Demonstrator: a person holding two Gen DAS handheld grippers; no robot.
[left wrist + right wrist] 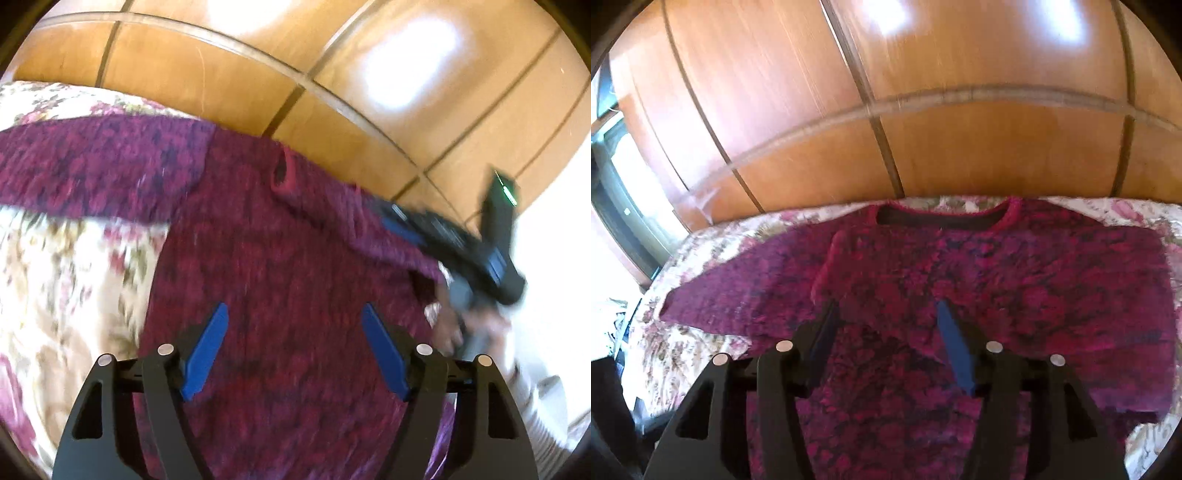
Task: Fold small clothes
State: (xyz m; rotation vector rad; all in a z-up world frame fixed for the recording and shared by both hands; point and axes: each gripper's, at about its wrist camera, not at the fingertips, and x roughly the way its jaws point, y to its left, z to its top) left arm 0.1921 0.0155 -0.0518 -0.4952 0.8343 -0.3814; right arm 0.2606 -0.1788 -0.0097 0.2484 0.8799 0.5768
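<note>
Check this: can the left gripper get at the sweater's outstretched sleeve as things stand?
Probably yes. The left gripper is open over the sweater, and the sleeve lies flat on the floral bedspread with nothing on it. The right gripper is on the other side, clear of the path.

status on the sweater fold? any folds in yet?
Done: the magenta knit sweater is laid flat on the floral bedspread, neckline away, one sleeve spread out. No fold shows. In hand: nothing; left gripper and right gripper are both open over the body. Left: sleeves in, then body folded.
</note>
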